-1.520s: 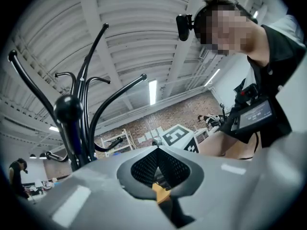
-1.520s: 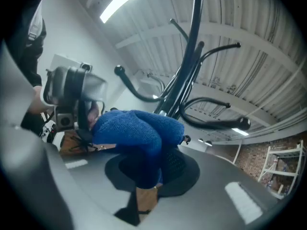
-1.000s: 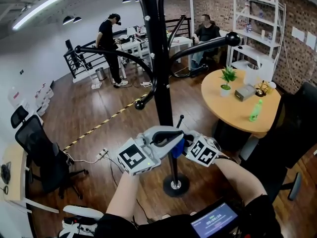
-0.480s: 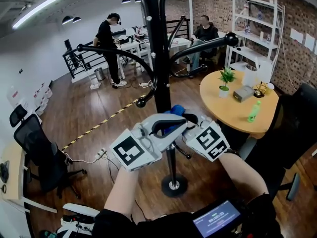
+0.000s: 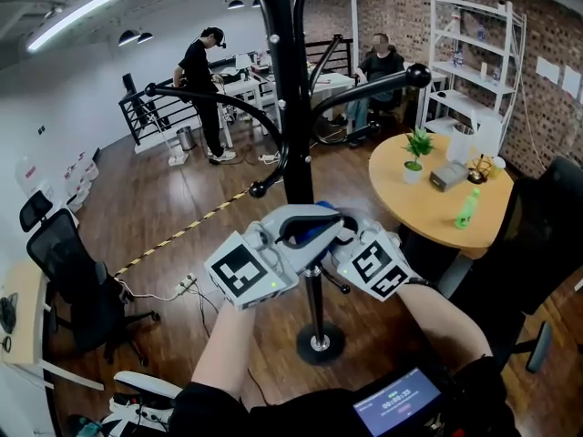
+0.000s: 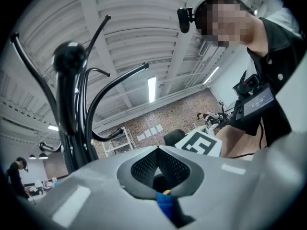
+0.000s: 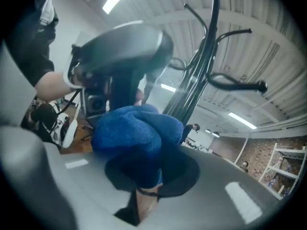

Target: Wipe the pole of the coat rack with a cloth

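Coat rack, workshop floor | Right gripper [image 7: 140,150] had its jaws clamped on a bunched blue cloth [image 7: 129,133] | Left gripper [image 6: 157,150] had its jaws closed tip to tip, a scrap of the cloth showing in the gap behind the tips | Both met at the black pole [image 5: 293,107], below its curved arms and well above the round base [image 5: 321,342].
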Demonstrator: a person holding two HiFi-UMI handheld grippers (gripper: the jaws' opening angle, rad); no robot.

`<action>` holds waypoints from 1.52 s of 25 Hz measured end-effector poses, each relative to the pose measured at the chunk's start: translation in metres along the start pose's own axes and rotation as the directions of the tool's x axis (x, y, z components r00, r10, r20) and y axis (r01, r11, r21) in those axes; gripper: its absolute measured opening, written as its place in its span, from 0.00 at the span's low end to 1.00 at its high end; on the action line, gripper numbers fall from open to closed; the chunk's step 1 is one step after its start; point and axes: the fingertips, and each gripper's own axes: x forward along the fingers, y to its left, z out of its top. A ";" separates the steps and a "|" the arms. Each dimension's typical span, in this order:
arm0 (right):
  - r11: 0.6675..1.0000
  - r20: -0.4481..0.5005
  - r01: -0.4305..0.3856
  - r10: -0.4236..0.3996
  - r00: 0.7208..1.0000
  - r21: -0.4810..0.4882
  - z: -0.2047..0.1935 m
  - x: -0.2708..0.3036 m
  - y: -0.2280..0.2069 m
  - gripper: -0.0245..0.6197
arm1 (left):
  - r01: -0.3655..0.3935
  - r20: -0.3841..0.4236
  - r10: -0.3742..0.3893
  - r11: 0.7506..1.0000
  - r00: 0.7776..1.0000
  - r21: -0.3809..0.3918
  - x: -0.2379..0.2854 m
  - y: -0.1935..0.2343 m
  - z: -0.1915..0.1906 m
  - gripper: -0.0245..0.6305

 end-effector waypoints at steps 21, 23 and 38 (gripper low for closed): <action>0.956 -0.178 -0.293 0.293 0.939 0.027 -0.052 -0.075 0.030 0.11 | 0.048 0.062 -0.043 0.996 0.997 -0.081 0.001 -0.039 0.002 0.04; 0.973 -0.051 -0.231 0.231 0.972 -0.001 0.001 -0.080 -0.002 0.11 | 0.053 0.072 -0.048 0.997 0.996 -0.064 0.001 -0.037 0.021 0.04; 0.979 0.389 0.038 0.045 0.920 -0.202 0.169 -0.112 -0.167 0.11 | -0.135 0.046 0.131 0.988 0.990 0.078 0.066 0.008 0.083 0.04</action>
